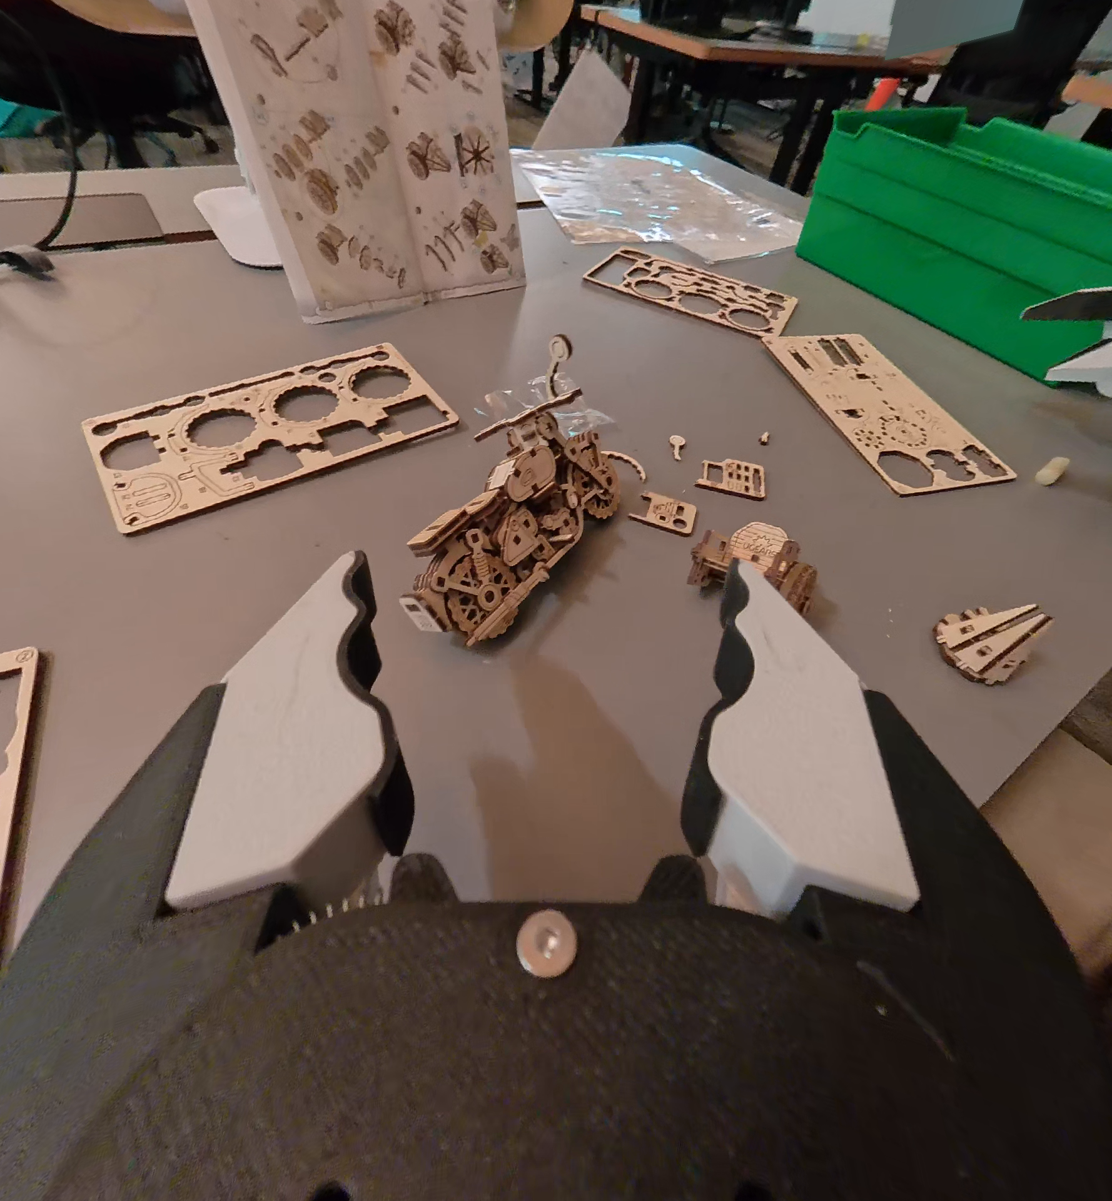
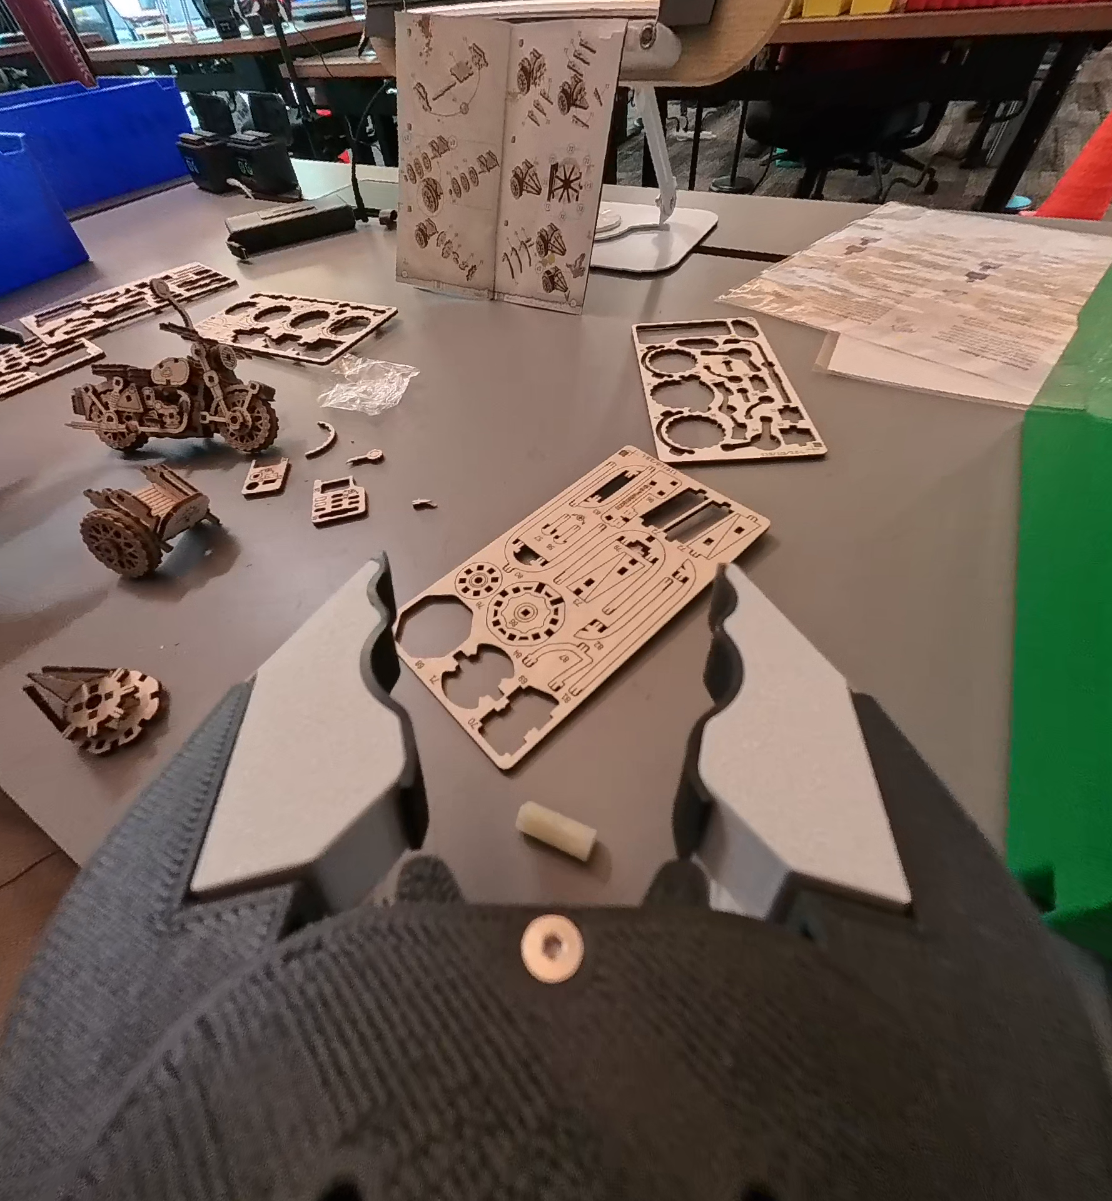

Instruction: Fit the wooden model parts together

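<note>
- Risk is lying mostly in the motorcycle model point(image 1: 514, 513): it is standing on thin, toothed wheels with a slender mirror stalk rising from the handlebar, so a wide-jawed grab from the side is likely to be tipping it or snapping that stalk.
- Small loose parts point(image 2: 339, 502) are sitting just beside the motorcycle's front wheel; a sweeping approach could be scattering them across the grey table point(image 1: 215, 585).
- The left gripper point(image 1: 543, 585) is hovering empty with its jaws spread wide, pointing at the motorcycle's rear wheel.
- The right gripper point(image 2: 550, 585) is likewise gaping and holding nothing, hanging over a part sheet point(image 2: 579, 598) that is still carrying uncut pieces; a small pale cylinder point(image 2: 556, 833) is lying between its fingers on the table.
- The motorcycle is looking nearly whole, layered from pale plywood, standing mid-table.
- The sidecar assembly point(image 2: 141, 523) is resting apart, near the motorcycle, tilted on its single wheel.
- A cone-shaped subassembly point(image 2: 95, 708) is lying near the table edge, well apart from both.
</note>
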`<state>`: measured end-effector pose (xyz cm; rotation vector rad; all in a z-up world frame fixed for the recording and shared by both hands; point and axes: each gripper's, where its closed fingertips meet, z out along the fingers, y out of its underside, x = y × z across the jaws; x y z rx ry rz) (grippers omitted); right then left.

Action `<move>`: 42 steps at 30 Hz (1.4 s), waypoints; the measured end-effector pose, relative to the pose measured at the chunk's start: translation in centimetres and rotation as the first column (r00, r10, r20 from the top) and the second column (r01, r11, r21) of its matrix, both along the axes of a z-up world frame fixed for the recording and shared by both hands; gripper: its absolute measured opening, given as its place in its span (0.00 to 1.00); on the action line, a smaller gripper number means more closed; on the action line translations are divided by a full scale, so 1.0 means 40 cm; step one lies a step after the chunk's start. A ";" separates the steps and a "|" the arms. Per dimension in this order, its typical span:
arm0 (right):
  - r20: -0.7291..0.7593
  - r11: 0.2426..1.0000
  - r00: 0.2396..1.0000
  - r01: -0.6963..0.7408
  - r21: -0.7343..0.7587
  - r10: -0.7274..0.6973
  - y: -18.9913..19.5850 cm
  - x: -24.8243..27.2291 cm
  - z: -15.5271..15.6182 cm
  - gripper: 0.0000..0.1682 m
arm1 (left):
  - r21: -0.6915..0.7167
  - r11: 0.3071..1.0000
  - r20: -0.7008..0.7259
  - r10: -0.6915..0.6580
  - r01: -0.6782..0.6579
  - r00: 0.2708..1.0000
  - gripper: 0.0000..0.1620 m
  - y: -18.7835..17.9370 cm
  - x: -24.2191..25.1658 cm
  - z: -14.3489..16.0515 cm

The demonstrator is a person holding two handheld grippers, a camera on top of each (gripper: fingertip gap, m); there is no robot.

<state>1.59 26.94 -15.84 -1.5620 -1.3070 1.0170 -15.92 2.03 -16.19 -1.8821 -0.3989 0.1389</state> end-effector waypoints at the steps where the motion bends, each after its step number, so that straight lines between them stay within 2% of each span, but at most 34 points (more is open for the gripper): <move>1: 0.000 1.000 1.000 -0.001 -0.001 0.001 0.000 0.000 0.000 0.57 | -0.002 1.000 -0.002 -0.010 0.010 1.000 0.65 0.003 0.004 0.000; 4: -0.002 1.000 1.000 -0.002 -0.003 0.002 0.000 0.000 0.000 0.57 | -0.001 0.998 -0.021 -0.059 0.059 0.998 0.63 0.011 0.026 0.003; 7: -0.001 1.000 1.000 -0.004 -0.003 0.004 -0.001 0.000 0.000 0.56 | 0.065 0.956 -0.016 -0.285 0.285 0.958 0.49 0.039 0.128 0.023; 9: 0.001 1.000 1.000 -0.005 -0.006 0.005 -0.001 0.000 -0.001 0.56 | 0.080 0.920 0.022 -0.387 0.384 0.922 0.48 0.060 0.183 0.022; 13: 0.000 1.000 1.000 -0.013 -0.013 0.013 -0.003 -0.001 -0.001 0.55 | -0.063 0.902 0.167 -0.413 0.428 0.895 0.60 0.106 0.195 -0.048; 15: -0.003 1.000 1.000 -0.015 -0.011 0.015 -0.005 0.000 0.000 0.54 | -0.133 0.884 0.211 -0.417 0.449 0.884 0.59 0.130 0.193 -0.080; 18: -0.003 1.000 1.000 -0.016 -0.006 0.016 -0.007 0.003 0.001 0.54 | -0.224 0.858 0.269 -0.402 0.463 0.875 0.52 0.164 0.183 -0.122; 20: -0.001 1.000 1.000 -0.017 -0.005 0.017 -0.008 0.005 0.001 0.54 | -0.234 0.832 0.307 -0.428 0.504 0.850 0.45 0.171 0.199 -0.133; 24: -0.004 1.000 1.000 -0.016 -0.012 0.016 -0.008 0.012 0.001 0.54 | -0.144 0.857 0.253 -0.451 0.494 0.856 0.31 0.144 0.191 -0.083; 27: -0.008 1.000 1.000 -0.014 -0.023 0.014 -0.004 0.014 0.002 0.53 | 0.094 0.881 0.145 -0.473 0.464 0.869 0.31 0.096 0.149 0.050; 29: -0.008 0.999 1.000 -0.017 -0.033 0.017 -0.004 0.014 0.002 0.53 | 0.295 0.877 0.090 -0.421 0.379 0.903 0.31 0.043 0.086 0.154; 31: -0.004 0.999 1.000 -0.021 -0.038 0.021 -0.004 0.013 0.000 0.53 | 0.433 0.862 0.096 -0.334 0.263 0.938 0.31 -0.018 0.012 0.213; 34: 0.002 0.999 1.000 -0.023 -0.040 0.023 -0.005 0.011 -0.003 0.52 | 0.462 0.873 0.110 -0.232 0.157 0.967 0.31 -0.074 -0.053 0.212; 36: 0.007 0.999 1.000 -0.025 -0.043 0.026 -0.005 0.010 -0.005 0.52 | 0.466 0.874 0.106 -0.208 0.136 0.972 0.30 -0.080 -0.060 0.203; 39: 0.011 0.999 1.000 -0.023 -0.046 0.024 -0.004 0.010 -0.007 0.51 | 0.448 0.871 0.129 -0.285 0.201 0.950 0.30 -0.041 -0.018 0.177; 42: 0.009 0.999 1.000 -0.026 -0.046 0.026 -0.006 0.010 -0.007 0.51 | 0.265 0.910 0.149 -0.366 0.320 0.919 0.31 0.019 0.053 0.096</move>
